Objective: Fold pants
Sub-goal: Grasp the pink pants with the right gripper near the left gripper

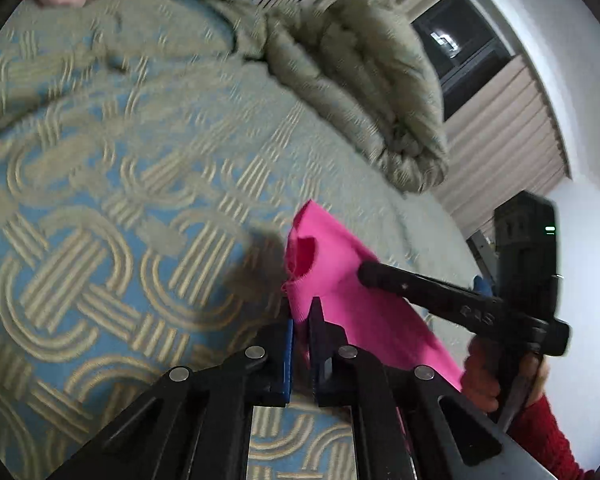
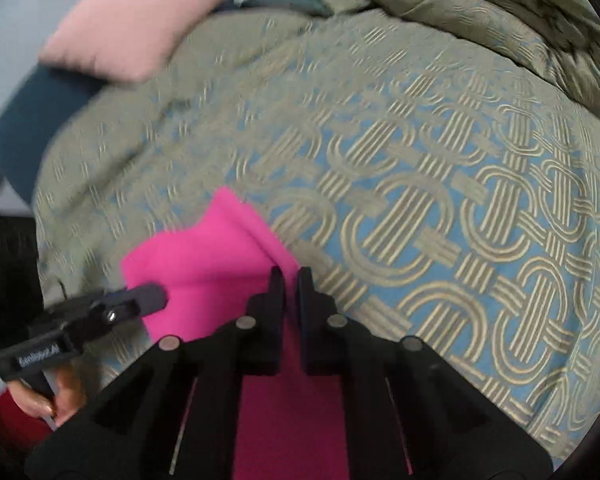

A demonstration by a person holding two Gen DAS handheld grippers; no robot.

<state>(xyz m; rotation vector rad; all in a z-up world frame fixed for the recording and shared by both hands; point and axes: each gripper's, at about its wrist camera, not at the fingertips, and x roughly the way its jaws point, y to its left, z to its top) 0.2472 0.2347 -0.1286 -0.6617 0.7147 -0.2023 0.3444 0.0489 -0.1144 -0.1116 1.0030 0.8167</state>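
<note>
Bright pink pants (image 1: 340, 264) lie partly lifted off a patterned bedspread (image 1: 120, 200). In the left wrist view my left gripper (image 1: 302, 312) is shut on a folded edge of the pants, near a rolled hem opening. My right gripper (image 1: 366, 272) comes in from the right, held by a hand with a red sleeve, its tip on the pink cloth. In the right wrist view the pants (image 2: 204, 248) run under and between the fingers of my right gripper (image 2: 290, 276), which is shut on their right edge. My left gripper (image 2: 156, 296) pinches their left side.
A bunched olive quilt (image 1: 360, 80) lies at the far side of the bed, also in the right wrist view (image 2: 500, 12). A pink pillow (image 2: 132, 24) rests on a teal cushion (image 2: 32, 128). Curtains and a dark window (image 1: 460, 40) stand behind.
</note>
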